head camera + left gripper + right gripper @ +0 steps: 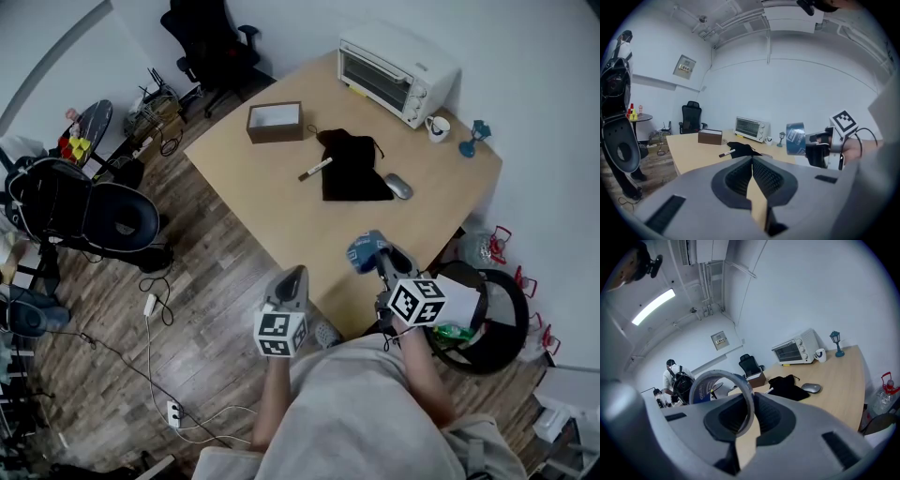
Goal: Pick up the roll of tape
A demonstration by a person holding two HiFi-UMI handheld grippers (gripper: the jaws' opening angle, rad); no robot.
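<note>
The blue roll of tape [365, 251] is held up in the air over the near edge of the wooden table [281, 211], with my right gripper [380, 262] shut on its rim. In the right gripper view the roll [723, 401] stands on edge between the jaws of that gripper [746, 420]. From the left gripper view the tape [796, 138] hangs at the right, above the table. My left gripper [289, 284] is shut with nothing in it, off the table's near edge over the floor; its jaws [752, 176] meet.
On the table lie a black cloth pouch [352, 169], a marker [315, 170], a grey mouse [397, 186], a brown box [275, 122], a white toaster oven [392, 73], a mug [437, 127] and a small blue lamp [473, 138]. An office chair [208, 42] stands beyond. Cables [155, 323] lie on the floor at the left.
</note>
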